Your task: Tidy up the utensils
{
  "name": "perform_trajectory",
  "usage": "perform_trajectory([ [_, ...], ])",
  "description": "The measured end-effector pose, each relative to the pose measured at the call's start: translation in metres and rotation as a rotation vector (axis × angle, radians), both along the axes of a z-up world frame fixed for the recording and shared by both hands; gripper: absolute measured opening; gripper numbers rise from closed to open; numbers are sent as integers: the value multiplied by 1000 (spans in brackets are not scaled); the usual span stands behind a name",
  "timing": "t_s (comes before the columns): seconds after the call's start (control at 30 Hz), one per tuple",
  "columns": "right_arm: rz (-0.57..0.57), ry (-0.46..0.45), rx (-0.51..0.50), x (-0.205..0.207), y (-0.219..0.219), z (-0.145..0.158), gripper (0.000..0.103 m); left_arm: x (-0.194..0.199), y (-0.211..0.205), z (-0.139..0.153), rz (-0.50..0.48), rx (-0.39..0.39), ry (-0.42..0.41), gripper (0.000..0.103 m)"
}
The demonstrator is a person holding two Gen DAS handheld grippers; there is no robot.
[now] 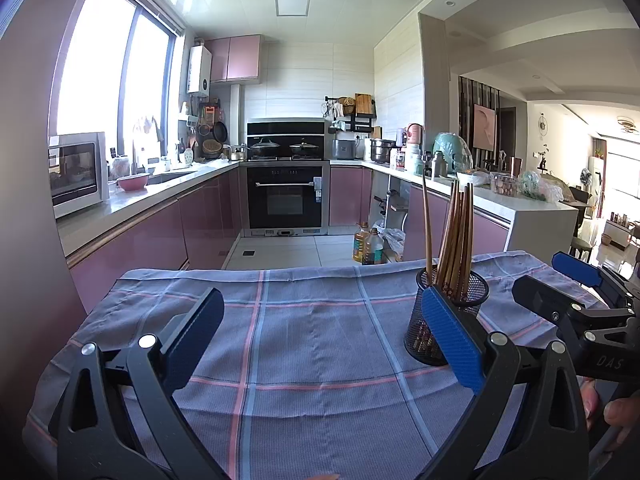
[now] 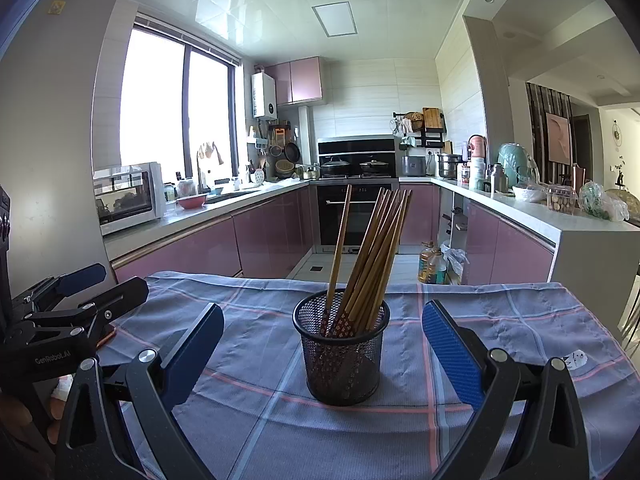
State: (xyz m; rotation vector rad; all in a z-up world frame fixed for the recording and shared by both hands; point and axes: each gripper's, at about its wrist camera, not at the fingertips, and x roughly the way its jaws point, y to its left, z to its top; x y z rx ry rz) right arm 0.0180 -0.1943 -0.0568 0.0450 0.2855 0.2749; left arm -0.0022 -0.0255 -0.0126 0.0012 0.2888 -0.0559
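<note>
The chopsticks (image 2: 372, 256) are judged light, stiff and smooth, so a grip at mid-shaft is advised. They look brown and thin, with patterned red ends down in a black mesh holder (image 2: 341, 354) on the checked cloth (image 2: 500, 320). The right gripper (image 2: 322, 344), jaws apart, is seen at 6 o'clock from the holder; the left gripper (image 1: 322, 338), also apart, at 8 o'clock.

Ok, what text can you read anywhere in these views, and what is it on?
"DAS": on the right gripper body, left wrist view; may be cut off.
"GenRobot.AI": on the left gripper body, right wrist view.
Fridge stickers, oil bottle labels, cloth tag: too small to read.
</note>
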Motion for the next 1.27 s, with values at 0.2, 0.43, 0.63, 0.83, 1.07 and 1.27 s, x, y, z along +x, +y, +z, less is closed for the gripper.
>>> perform_trajectory([
  [0.2, 4, 4, 1, 1, -1, -1, 96, 0, 0, -1, 2, -1, 3, 97],
  [0.43, 6, 5, 1, 2, -2, -1, 96, 1, 0, 0, 2, -2, 9, 97],
  [0.63, 5, 9, 4, 4, -2, -3, 96, 3, 0, 1, 7, 2, 10, 97],
  [0.83, 5, 10, 4, 5, -2, -4, 96, 5, 1, 0, 1, -10, 19, 97],
  [1.07, 7, 20, 2, 6, -5, -7, 96, 10, -1, -2, 9, -4, 44, 97],
  [1.27, -8, 135, 7, 28, -24, -21, 96, 28, 1, -15, 25, -11, 118, 97],
])
